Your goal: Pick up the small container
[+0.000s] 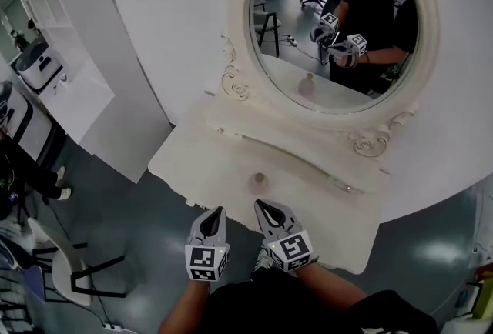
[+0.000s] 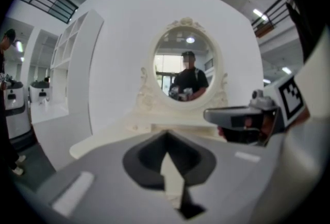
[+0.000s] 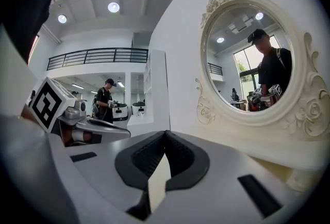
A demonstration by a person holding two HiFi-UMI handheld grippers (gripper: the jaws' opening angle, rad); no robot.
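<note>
The small container (image 1: 259,181), a little beige pot, stands on the white vanity table (image 1: 208,163), near its front edge and below the oval mirror (image 1: 339,25). Both grippers hover side by side just short of that edge. The left gripper (image 1: 218,210) is shut and empty, a little to the left of the container. To its right, the right gripper (image 1: 259,205) is also shut, its tips almost in line with the container. In the left gripper view the jaws (image 2: 166,136) meet with nothing between them. The right gripper view shows the same (image 3: 165,134). The container is hidden in both gripper views.
A white shelf unit (image 1: 58,55) stands to the left of the table. A chair (image 1: 69,267) sits on the grey floor at the lower left. The mirror reflects the person holding the grippers. A raised ledge (image 1: 300,159) runs along the table under the mirror.
</note>
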